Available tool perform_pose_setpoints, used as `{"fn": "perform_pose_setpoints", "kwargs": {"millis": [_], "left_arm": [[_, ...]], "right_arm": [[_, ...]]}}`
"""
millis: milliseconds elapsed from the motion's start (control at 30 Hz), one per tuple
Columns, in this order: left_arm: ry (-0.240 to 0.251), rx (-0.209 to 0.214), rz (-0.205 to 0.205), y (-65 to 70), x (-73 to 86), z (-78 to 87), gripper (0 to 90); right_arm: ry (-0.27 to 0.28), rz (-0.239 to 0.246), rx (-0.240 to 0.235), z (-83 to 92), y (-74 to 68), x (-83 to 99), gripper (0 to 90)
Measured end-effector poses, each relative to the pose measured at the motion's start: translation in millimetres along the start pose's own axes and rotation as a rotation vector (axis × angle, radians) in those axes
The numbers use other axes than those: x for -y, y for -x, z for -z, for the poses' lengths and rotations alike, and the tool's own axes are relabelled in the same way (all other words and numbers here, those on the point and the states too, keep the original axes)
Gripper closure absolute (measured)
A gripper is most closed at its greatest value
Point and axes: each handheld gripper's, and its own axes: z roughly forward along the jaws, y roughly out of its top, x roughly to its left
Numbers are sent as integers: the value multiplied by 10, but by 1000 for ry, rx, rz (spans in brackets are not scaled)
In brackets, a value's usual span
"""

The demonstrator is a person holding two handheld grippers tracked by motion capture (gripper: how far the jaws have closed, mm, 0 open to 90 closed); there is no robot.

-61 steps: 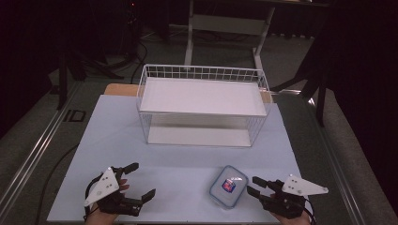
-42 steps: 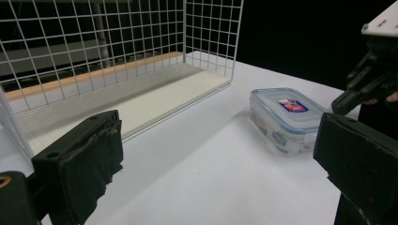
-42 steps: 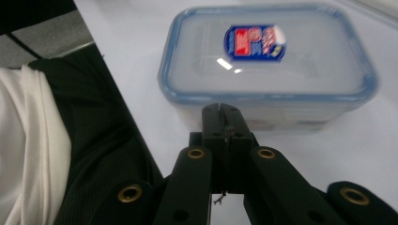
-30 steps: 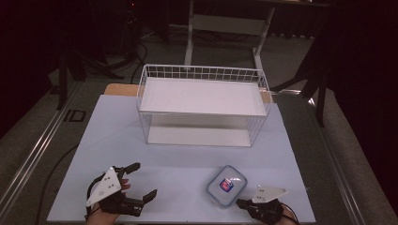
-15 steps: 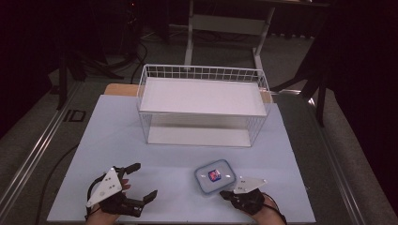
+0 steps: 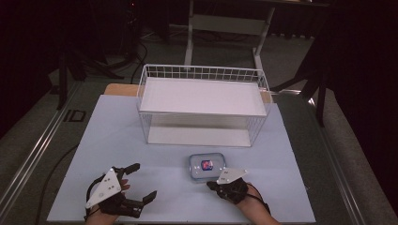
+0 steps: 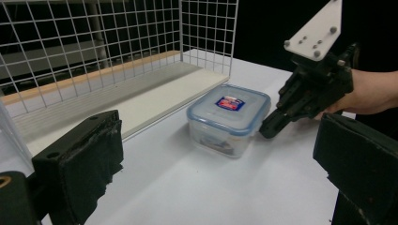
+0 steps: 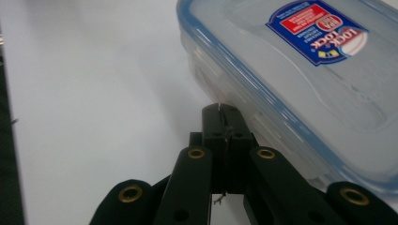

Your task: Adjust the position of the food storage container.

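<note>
A clear lidded container (image 6: 207,166) with a blue seal and a red-and-blue label sits on the white table, in front of the wire basket. My right gripper (image 6: 210,184) is shut with nothing between its jaws. Its closed tip (image 8: 220,112) rests against the container's (image 8: 305,70) near side wall. The left gripper view shows the same contact, with the right gripper's tip (image 7: 268,131) at the container's (image 7: 230,117) corner. My left gripper (image 6: 142,182) lies at the front left, open and holding nothing, its pads (image 7: 89,159) wide apart.
A white wire basket (image 6: 202,72) with a white floor stands at the middle back of the table (image 6: 117,136), its mesh (image 7: 117,37) close behind the container. A strip of wooden board shows at the basket's back corners. The floor around the table is dark.
My right hand has slid left along the table's front. The container has shifted left with it, from right of centre to the middle. The left gripper has stayed put.
</note>
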Motion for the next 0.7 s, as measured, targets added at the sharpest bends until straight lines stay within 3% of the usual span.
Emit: {"fn": "perform_pose_setpoints", "kwargs": {"millis": [300,533,700], "left_arm": [[-2,7,-1,9,2,6,29],[-5,9,4,9,5,3,29],[-7,9,5,7,7,-7,29]], "right_arm": [[54,-26,-25,3,-53,-22,900],[56,-13,-13,237,-46,47,900],[27,-24,44,426,74,191,900]]}}
